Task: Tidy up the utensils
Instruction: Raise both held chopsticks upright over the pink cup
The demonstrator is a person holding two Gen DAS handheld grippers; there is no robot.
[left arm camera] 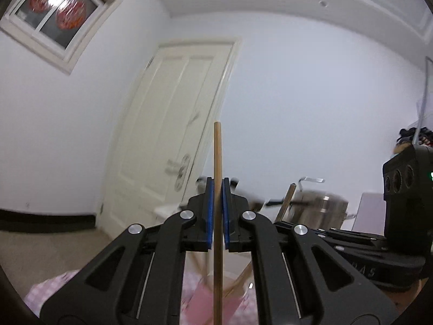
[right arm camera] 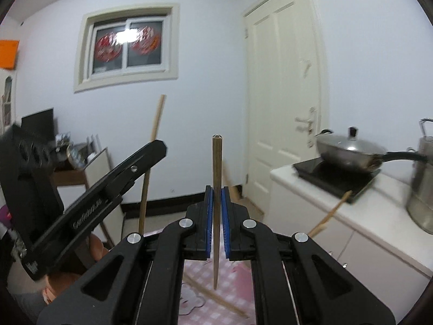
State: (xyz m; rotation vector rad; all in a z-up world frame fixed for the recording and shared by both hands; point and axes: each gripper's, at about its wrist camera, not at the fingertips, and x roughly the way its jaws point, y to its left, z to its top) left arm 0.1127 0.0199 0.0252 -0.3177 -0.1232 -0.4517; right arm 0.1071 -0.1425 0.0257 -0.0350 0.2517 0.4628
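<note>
While both grippers' jaws pinched upright chopsticks, the left gripper (left arm camera: pixel 217 211) held a pale chopstick (left arm camera: pixel 218 162) at frame centre, the right gripper (right arm camera: pixel 217 216) a darker chopstick (right arm camera: pixel 217 162), long axes vertical.

Wok (right arm camera: pixel 349 153) on cooktop (right arm camera: pixel 335 176) — door (right arm camera: pixel 284 94) behind, window (right arm camera: pixel 127 46) left

Home kitchen around me: lidded wok (right arm camera: pixel 349 150) on induction hob (right arm camera: pixel 335 176), white counter (right arm camera: pixel 379 211), panelled door (right arm camera: pixel 281 86).
</note>
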